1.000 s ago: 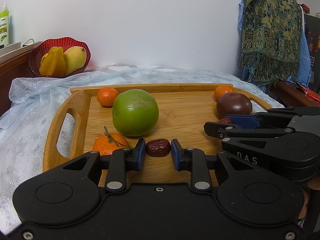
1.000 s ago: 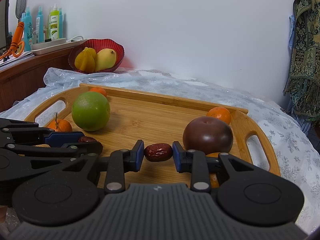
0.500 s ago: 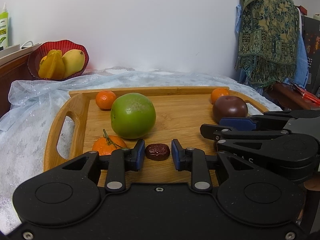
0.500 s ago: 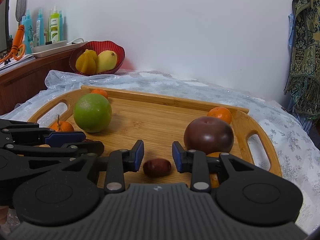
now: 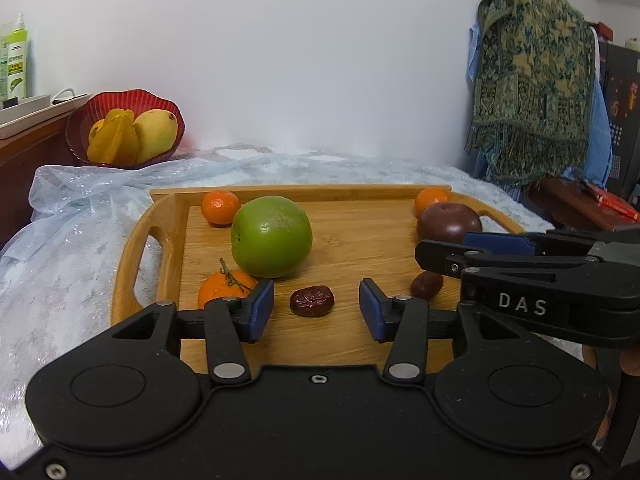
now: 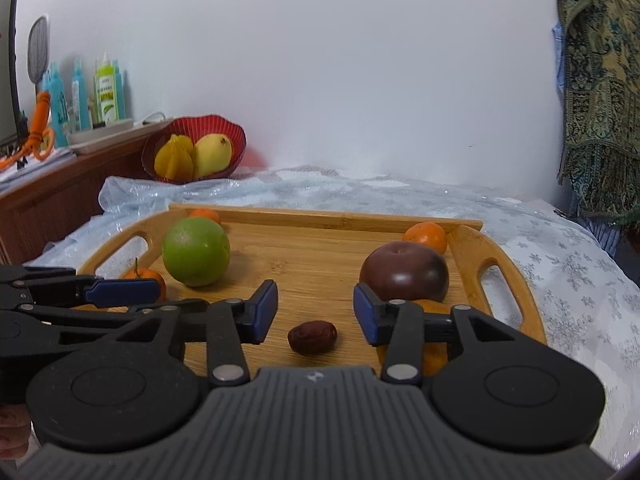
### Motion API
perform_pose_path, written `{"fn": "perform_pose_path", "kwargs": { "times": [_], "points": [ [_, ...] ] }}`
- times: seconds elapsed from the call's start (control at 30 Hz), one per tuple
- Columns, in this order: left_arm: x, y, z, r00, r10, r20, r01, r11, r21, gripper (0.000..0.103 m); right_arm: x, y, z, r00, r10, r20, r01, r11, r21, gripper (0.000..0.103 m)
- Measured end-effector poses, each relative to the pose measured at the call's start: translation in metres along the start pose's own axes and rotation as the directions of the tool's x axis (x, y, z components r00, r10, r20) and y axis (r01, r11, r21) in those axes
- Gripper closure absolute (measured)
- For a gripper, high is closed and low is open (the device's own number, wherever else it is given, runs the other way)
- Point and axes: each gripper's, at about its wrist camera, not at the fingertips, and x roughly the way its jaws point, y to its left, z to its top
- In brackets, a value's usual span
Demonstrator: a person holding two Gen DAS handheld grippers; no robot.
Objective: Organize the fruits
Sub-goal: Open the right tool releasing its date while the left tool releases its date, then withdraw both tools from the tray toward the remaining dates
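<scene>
While the tray (image 5: 168,216) sits on the cloth, the green fruit (image 5: 272,236) rests at its left. Both grippers, left (image 5: 316,310) and right (image 6: 315,312), have just been opening; each loose date (image 5: 312,301) (image 6: 312,337) lies on the tray between parted jaws, untouched.

"DAS" in white letters on black right gripper (image 5: 476,256) arm; bottle labels unreadable.
</scene>
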Motion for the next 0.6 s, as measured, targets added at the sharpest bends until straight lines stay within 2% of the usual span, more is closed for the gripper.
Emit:
{"fn": "perform_pose_path", "kwargs": {
  "times": [0.37, 0.53, 0.6],
  "points": [
    [-0.043, 0.002, -0.017, 0.999, 0.015, 0.051, -0.014, 1.000, -0.012, 0.043, -0.041, -0.001, -0.014, 0.993, -0.015, 0.119, 0.010, 0.999, 0.038, 0.020],
    [-0.063, 0.001, -0.026, 0.993, 0.032, 0.110, -0.032, 0.999, 0.003, 0.031, -0.062, 0.000, -0.029, 0.987, -0.038, 0.159, 0.032, 0.999, 0.043, 0.014],
    [-0.070, 0.001, -0.031, 0.991, 0.035, 0.126, -0.034, 0.999, -0.006, 0.029, -0.070, 0.002, -0.037, 0.984, -0.054, 0.168, 0.048, 0.998, 0.037, 0.013]
  ]
}}
